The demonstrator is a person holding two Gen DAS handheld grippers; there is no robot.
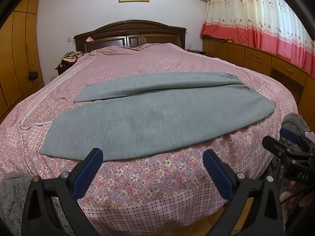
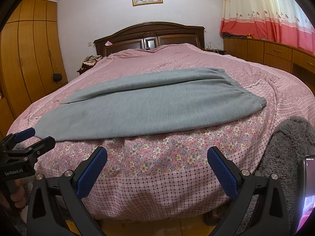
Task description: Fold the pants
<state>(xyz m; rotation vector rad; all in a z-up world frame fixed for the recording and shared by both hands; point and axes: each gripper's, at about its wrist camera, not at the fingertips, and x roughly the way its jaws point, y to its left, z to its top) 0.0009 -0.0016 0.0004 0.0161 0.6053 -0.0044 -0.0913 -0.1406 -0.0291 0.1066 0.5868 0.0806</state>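
Note:
Grey pants (image 1: 137,116) lie flat across the foot of the bed, waistband to the right, both legs running left, the far leg lying a little apart from the near one. They also show in the right wrist view (image 2: 149,102). My left gripper (image 1: 152,161) is open and empty, held just short of the near leg's edge. My right gripper (image 2: 157,157) is open and empty, short of the pants over the bed's front edge. Each gripper shows in the other's view: the right one (image 1: 283,137) at the right, the left one (image 2: 35,137) at the left.
The bed has a pink floral cover (image 1: 149,177) and a dark wooden headboard (image 1: 130,33). A wooden wardrobe (image 1: 17,59) stands left, low cabinets (image 1: 275,63) under red-and-cream curtains right. A grey fluffy sleeve (image 2: 291,147) and a phone (image 2: 308,186) sit at the right edge.

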